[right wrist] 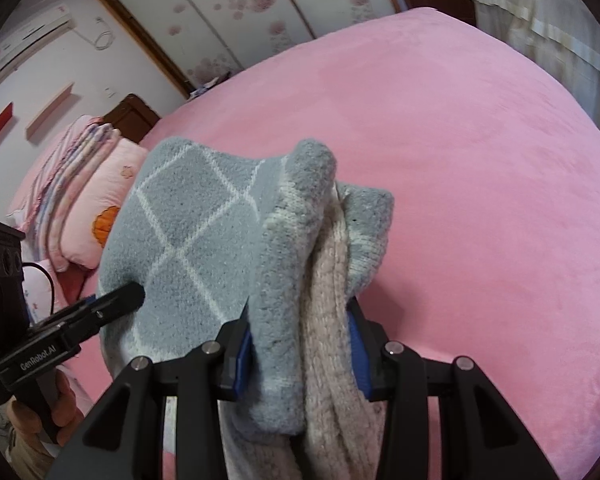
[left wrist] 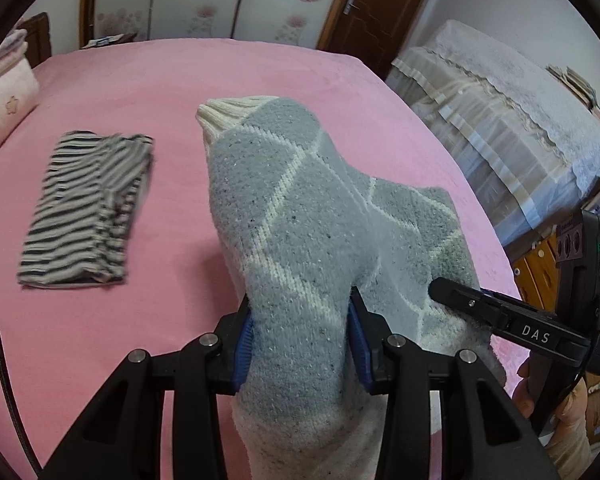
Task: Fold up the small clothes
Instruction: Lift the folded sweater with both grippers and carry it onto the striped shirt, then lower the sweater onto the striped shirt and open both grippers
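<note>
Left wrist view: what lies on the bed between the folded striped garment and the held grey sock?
Nothing: only bare pink bed cover separates the striped garment from the grey sock. The left wrist view shows this.

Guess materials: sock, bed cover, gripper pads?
Sock: thick fuzzy knit, probably terry or chenille; nubbly pile, woven-in white diamond lines, ribbed cream cuff.
Bed cover: soft matte fleece or velour, likely; faint nap shading.
Pads: blue ribbed rubber or plastic; cannot tell which.

My right gripper [left wrist: 440, 288] is showing "DAS" on its black finger at near right; my left gripper [right wrist: 134, 294] is showing "GenRobot.AI" at near left.
</note>
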A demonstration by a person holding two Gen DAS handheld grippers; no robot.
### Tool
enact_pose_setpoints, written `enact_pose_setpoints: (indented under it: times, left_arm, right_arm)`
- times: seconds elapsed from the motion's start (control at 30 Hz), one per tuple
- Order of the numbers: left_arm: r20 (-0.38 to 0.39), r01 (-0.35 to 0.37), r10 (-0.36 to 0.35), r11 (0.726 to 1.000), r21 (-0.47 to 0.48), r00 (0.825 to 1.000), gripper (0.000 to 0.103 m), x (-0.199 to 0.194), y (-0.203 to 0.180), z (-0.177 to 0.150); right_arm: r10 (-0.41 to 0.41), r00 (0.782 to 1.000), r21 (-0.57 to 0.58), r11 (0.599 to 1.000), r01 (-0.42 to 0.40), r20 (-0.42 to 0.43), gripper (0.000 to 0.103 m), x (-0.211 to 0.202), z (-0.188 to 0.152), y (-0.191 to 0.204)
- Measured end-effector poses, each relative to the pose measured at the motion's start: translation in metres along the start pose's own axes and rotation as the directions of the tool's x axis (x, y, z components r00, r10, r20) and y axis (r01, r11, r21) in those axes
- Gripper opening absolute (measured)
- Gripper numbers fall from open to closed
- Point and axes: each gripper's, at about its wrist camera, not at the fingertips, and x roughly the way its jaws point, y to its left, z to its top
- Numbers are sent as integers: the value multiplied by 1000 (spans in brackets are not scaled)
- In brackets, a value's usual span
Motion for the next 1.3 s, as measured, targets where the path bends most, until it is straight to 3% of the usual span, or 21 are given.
enact_pose_setpoints:
  times: [0.23,0.4,0.57,0.73,0.97,1.1,1.17,1.27,1.3]
  left_arm:
    - [61,-112,111,993,23,992,40,-42,106,44]
    - [105,-174,172,985,2,979,40,-52,196,95]
    - [103,-202,205,979,-37,973,40,-31,276,132]
    - [64,-217,222,973,-75,973,40,14,337,154]
    - [-18,-235,235,965,-120,972,41,83,381,147]
    - [-9,-229,231,959,-165,973,49,91,401,140]
    - [-7,-251,253,953,-168,967,59,94,404,137]
    - [17,-325,331,934,-146,943,79,94,403,131]
    - [25,-335,342,931,-144,939,81,94,400,130]
  right_arm:
    - [113,994,-34,993,-113,-7,40,56,45,104]
    - [168,986,-39,985,-168,1,40,117,84,171]
    - [203,979,10,979,-203,12,40,185,116,209]
    - [193,981,47,980,-192,-15,40,248,125,231]
    - [155,986,92,985,-148,-70,40,313,113,228]
    - [150,986,79,986,-144,-67,41,323,108,226]
    - [127,989,40,991,-124,-69,43,325,106,230]
    - [88,994,-15,996,-89,-68,50,327,104,237]
    - [72,995,-39,996,-75,-62,52,327,103,238]
